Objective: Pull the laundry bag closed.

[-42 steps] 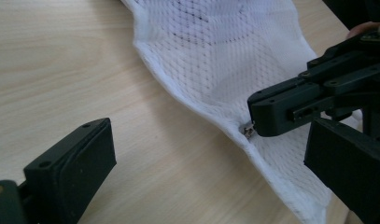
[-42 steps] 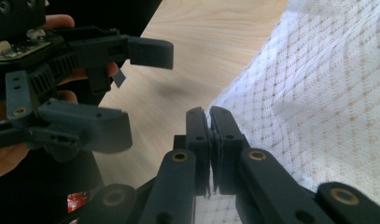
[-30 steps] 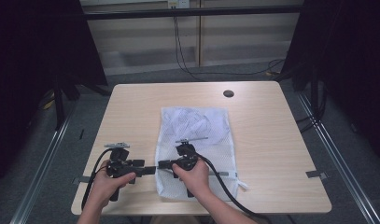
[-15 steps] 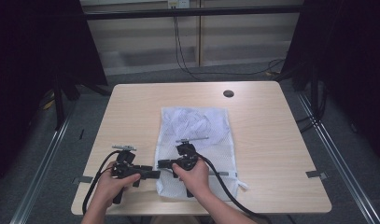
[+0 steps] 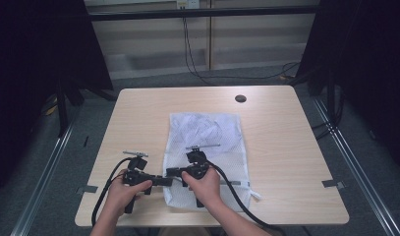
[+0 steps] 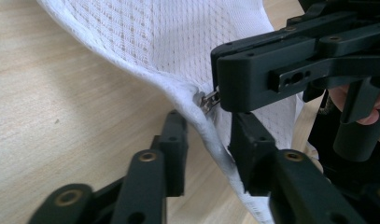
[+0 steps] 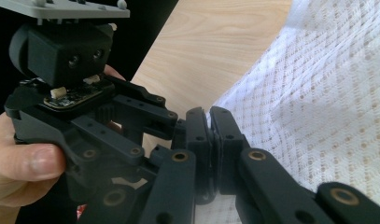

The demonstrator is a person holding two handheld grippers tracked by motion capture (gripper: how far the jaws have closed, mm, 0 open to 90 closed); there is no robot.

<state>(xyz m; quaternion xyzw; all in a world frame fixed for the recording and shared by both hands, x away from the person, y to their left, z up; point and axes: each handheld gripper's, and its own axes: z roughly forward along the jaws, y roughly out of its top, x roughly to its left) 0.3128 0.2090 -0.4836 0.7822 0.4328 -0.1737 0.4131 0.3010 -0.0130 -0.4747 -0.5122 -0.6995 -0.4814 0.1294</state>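
A white mesh laundry bag [image 5: 207,132] lies flat on the middle of the wooden table [image 5: 286,128]. Both grippers meet at its near left edge. In the left gripper view, my left gripper [image 6: 207,135] is open, its jaws straddling the bag's hemmed edge [image 6: 211,140]. Just beyond, my right gripper [image 6: 216,95] is shut on the small metal zipper pull [image 6: 205,100]. In the right gripper view its jaws [image 7: 210,122] press tight together against the mesh [image 7: 327,93], hiding the pull. From above, the left gripper [image 5: 164,180] sits close beside the right gripper [image 5: 171,172].
A dark round grommet [image 5: 240,98] is set in the table near its far edge. Cables [image 5: 237,206] trail from both grippers over the near edge. Metal frame rails [image 5: 345,147] run along the floor on either side of the table.
My left gripper has moved right along the table until its jaws reach the bag's edge beside the right gripper. The right gripper and the bag have stayed put.
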